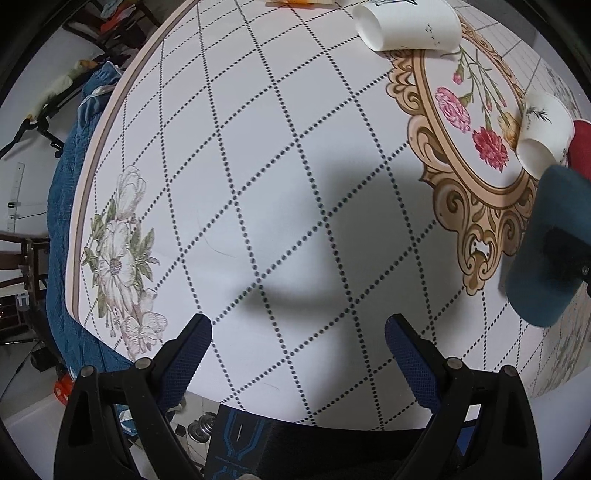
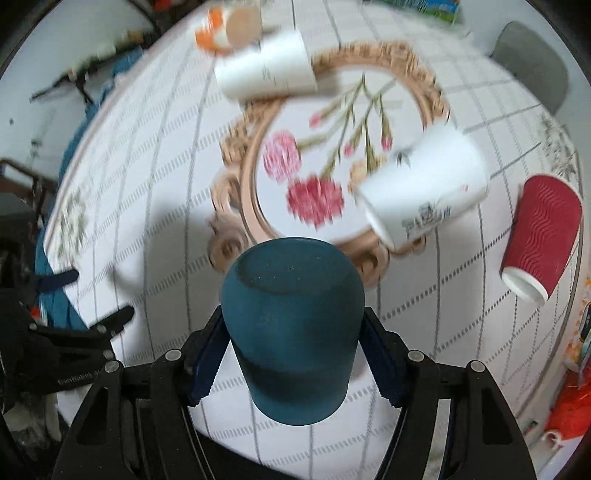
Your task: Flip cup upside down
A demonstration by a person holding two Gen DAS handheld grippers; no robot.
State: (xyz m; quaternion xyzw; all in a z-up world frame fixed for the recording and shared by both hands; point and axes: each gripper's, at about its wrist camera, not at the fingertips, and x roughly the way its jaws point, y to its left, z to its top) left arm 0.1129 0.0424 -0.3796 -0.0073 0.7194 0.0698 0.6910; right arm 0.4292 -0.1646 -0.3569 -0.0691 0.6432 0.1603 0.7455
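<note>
Right gripper (image 2: 293, 354) — blue ribbed pads pinching the matte dark-teal rounded cup (image 2: 291, 325) by its flanks, base toward the camera, above the round table's diamond-dotted floral cloth (image 2: 155, 184). Left gripper (image 1: 297, 354) spread wide, holding nothing. Two smooth white paper cups (image 2: 266, 66) (image 2: 424, 188) and a corrugated red paper cup (image 2: 539, 236) lie tipped over.

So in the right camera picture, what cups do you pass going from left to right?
Orange cup → white cup lying on its side → blue cup held in the right gripper → white cup with a picture → red cup, all over the flowery table.
</note>
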